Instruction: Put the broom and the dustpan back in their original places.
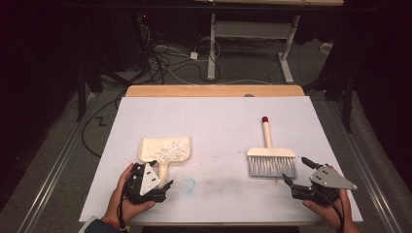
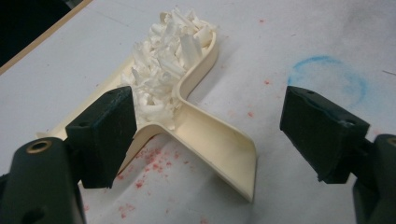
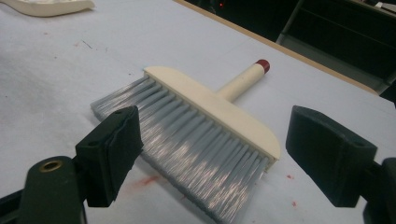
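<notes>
Left hand-held gripper (image 1: 156, 175): jaws spread wide, holding nothing; it sits at the near left of the table (image 1: 214, 116), aimed along the dustpan's handle.
Dustpan (image 1: 165, 149): cream plastic, flat on the table, its handle pointing back toward the left hand-held gripper; in the left gripper view the handle end (image 2: 224, 154) lies between the two jaws but untouched, likely lined up for a grasp.
Shavings (image 2: 168, 60): white curls heaped in the pan, so it probably needs level carrying.
Right hand-held gripper (image 1: 297, 171): jaws wide apart, empty, near the right front edge.
Brush (image 1: 270, 156): lies flat just beyond the right hand-held gripper, grey bristles (image 3: 187, 144) toward it, red-tipped handle pointing away; seemingly set down, work done.
Stains: red flecks and a blue ring (image 2: 327, 77) on the table beside the pan.
</notes>
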`<state>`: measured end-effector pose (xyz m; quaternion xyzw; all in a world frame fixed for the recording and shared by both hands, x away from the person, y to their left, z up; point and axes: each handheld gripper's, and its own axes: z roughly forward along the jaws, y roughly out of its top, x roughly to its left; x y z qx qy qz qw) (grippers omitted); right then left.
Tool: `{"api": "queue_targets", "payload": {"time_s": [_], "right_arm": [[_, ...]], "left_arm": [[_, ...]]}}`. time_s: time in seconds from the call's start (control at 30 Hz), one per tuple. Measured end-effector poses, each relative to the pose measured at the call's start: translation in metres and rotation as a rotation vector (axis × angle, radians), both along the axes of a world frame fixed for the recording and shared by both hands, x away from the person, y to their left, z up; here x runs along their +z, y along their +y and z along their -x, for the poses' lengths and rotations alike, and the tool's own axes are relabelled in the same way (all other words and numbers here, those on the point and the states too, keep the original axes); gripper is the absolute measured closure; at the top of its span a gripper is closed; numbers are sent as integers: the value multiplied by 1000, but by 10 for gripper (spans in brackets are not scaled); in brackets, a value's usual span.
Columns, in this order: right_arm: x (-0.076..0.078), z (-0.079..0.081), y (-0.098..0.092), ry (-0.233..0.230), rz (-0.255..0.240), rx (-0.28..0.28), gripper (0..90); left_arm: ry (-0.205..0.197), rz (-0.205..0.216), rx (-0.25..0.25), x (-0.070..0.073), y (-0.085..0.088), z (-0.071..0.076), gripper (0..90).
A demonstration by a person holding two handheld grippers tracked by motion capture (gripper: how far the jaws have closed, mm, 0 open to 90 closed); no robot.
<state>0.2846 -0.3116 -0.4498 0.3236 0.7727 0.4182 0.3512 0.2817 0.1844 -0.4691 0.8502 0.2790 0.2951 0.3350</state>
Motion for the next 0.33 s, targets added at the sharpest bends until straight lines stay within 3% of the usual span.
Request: {"api": "queue_targets", "payload": {"time_s": [0.33], "right_arm": [[4,2,5,-25,8,10,193]], "left_arm": [[-1,20,5,1,-1,-2,178]]}}
